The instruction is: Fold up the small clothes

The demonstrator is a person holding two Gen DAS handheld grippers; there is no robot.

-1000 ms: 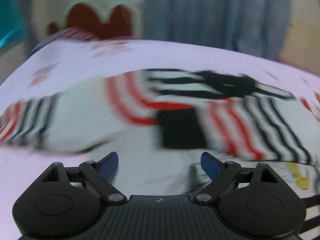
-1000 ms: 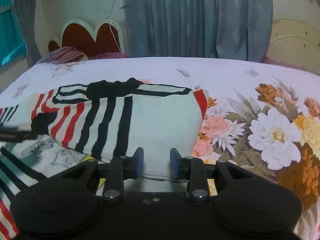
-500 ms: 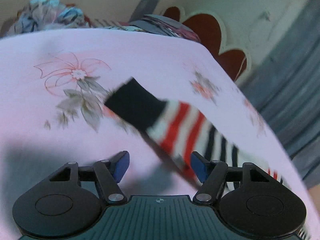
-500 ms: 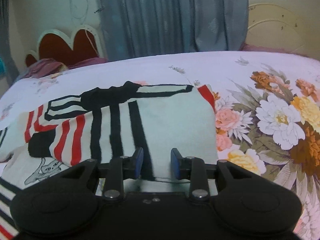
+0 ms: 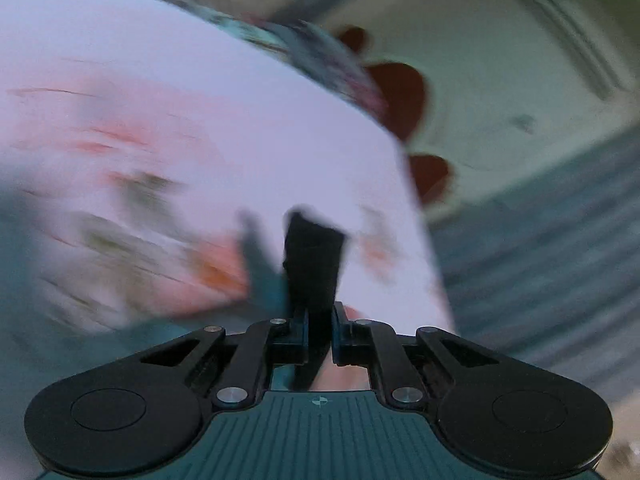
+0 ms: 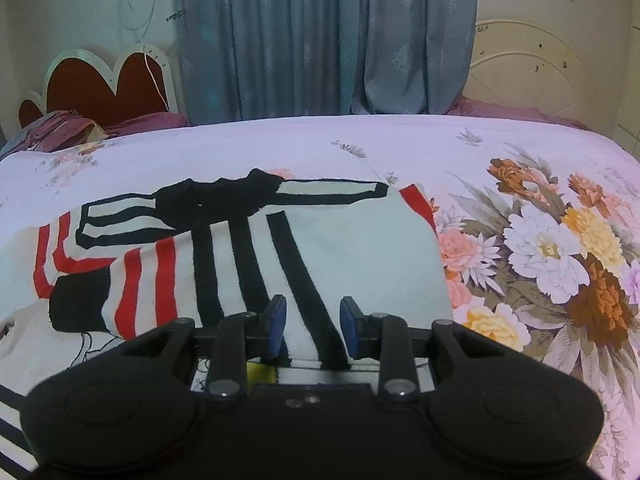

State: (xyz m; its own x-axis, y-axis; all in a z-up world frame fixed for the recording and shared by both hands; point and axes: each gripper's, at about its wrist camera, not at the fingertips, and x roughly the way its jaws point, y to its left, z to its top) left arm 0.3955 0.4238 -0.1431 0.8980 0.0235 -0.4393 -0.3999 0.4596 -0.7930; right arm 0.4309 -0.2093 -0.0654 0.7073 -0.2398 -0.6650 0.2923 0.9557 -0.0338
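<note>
Only the right wrist view showed the whole striped sweater (image 6: 248,256) lying partly folded on the flowered bed (image 6: 400,140); the blurred left view showed just its black cuff (image 5: 314,256). The left tool (image 5: 320,334) was clenched on that cuff. The right tool (image 6: 312,328) hung part-open over the sweater's near edge, grasping nothing.

Soft, even indoor light is falling, with no glare. The left view is smearing heavily; the right is staying sharp, its edges bowing and corners darkening.
</note>
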